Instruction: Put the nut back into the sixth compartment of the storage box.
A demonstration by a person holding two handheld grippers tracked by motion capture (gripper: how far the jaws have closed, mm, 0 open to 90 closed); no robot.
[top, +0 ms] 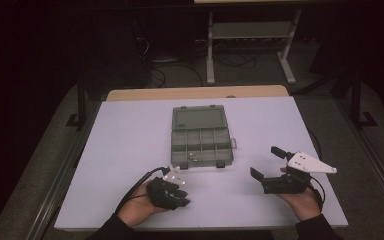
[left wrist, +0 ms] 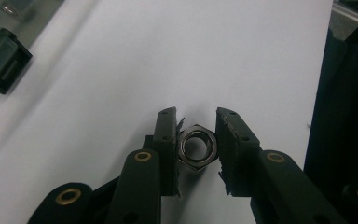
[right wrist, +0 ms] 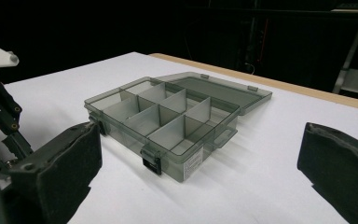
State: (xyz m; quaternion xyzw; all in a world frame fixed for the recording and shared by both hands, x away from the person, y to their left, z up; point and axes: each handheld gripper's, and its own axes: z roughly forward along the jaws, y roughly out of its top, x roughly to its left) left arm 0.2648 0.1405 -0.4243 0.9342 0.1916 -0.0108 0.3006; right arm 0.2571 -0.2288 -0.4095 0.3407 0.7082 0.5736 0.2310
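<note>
Now left tongs clamped on shiny steel hex nut, near smoky compartment box; right tongs wide open, empty. Next: drop nut into a compartment.

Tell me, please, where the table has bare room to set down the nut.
Bare table lies left of the organizer box and right of it toward the far edge. The near strip is crowded: left claw and right claw flank the box front.

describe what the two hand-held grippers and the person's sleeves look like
Both are black two-jaw tools. The left hand-held gripper trails a black cable and shows brass-coloured rivets at its joints. The right hand-held gripper has wide padded jaws and a white three-cornered plate on top. Sleeves are dark.
</note>
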